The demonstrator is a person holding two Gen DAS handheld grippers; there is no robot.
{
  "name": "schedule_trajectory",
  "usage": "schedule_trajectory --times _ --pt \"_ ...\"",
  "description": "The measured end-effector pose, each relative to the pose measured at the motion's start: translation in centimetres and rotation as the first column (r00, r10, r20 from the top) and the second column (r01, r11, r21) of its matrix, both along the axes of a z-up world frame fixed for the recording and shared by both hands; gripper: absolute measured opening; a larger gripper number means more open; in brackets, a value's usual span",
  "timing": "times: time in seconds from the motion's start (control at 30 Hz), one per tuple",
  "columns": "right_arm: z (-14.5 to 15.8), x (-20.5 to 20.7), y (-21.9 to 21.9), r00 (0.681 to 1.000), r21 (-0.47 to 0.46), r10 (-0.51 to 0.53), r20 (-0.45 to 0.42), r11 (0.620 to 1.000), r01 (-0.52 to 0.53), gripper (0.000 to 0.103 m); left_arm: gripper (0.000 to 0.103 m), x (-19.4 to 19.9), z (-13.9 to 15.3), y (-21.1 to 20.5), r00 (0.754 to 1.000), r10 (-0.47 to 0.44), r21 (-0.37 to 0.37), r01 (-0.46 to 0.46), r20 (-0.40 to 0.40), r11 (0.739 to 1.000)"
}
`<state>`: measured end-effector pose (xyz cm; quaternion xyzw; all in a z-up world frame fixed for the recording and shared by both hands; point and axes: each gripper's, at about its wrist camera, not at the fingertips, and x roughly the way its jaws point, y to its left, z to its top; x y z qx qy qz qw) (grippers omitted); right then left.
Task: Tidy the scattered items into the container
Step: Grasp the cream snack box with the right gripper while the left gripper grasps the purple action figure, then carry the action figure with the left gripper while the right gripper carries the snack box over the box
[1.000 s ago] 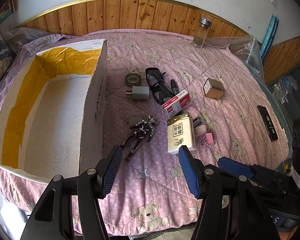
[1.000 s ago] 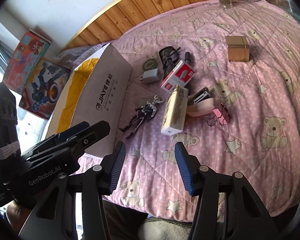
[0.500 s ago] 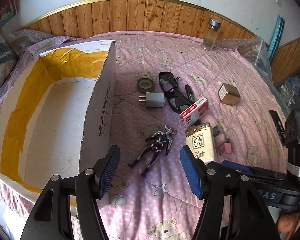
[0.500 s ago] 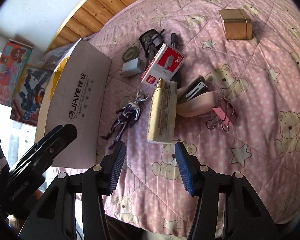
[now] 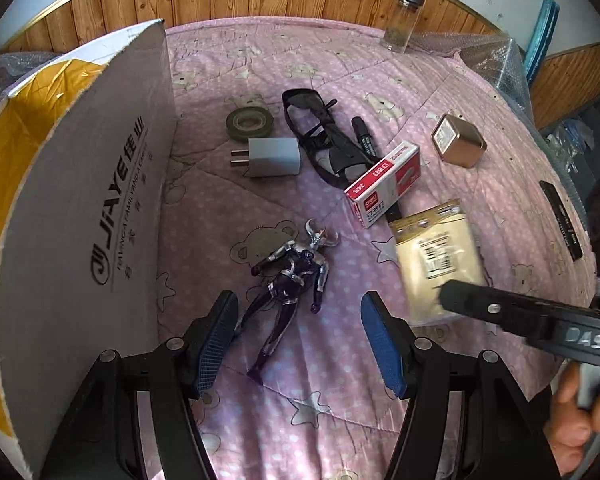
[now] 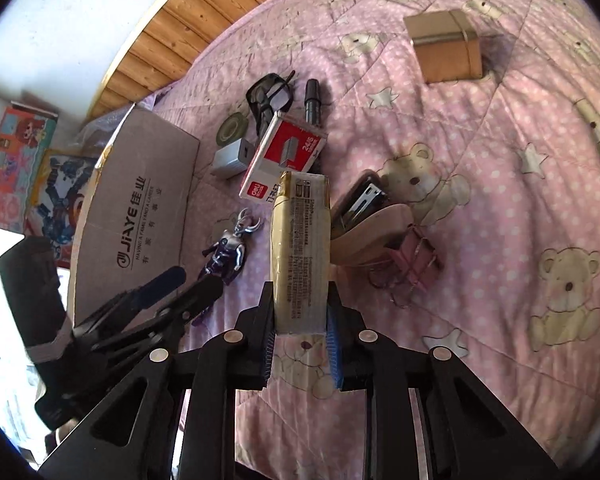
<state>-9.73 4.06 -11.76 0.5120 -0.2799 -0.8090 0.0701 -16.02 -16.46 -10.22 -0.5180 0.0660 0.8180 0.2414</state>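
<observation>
I count one of each thing on the pink bear quilt [image 5: 340,420]: one cardboard box [image 5: 80,208], one toy figure [image 5: 296,268], one cream pack [image 6: 300,248], one red staple box [image 5: 384,184], one white plug [image 5: 274,157], one roll of tape [image 5: 249,121], one pair of dark glasses [image 5: 320,136], one black marker [image 5: 362,136], one gold tin [image 5: 458,146], one pink stapler [image 6: 364,232], one pink clip [image 6: 414,266] and one glass jar [image 5: 404,20].

My right gripper [image 6: 301,338] squeezes the near end of the cream pack. Both pads press its sides, and the rest of the pack sticks out ahead of the jaws. The stapler and the clip lie just right of those jaws. The staple box lies ahead, past the far end of the pack.

My left gripper [image 5: 300,340] is wide open and holds nothing. The toy figure lies just ahead of its jaws, with its legs reaching in between the two tips. The big box stands close on the left of those jaws, and I see yellow inside it.

In the left view the pack looks blurry, and my right gripper covers its near end. The stapler and clip are hidden there. The marker is partly under the staple box. I cannot tell what the thin black thing [image 5: 562,220] far to the right is.
</observation>
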Motion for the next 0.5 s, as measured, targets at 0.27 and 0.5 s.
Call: schedule_trajectory --times 0.27,0.5 --pt "0.5 1.5 1.5 1.000 0.105 -0.008 0.004 0.994 0.008 0.023 0.069 -1.3 -2.9 1.5 0.999 -0.045 -0.076 0.043 -0.028 0.996" --pt "1.7 1.4 0.8 0.999 0.102 0.014 -0.048 0.995 -0.009 0.023 0.049 -1.7 -1.7 -0.6 1.000 0.007 0.019 -0.007 0.011 1.000"
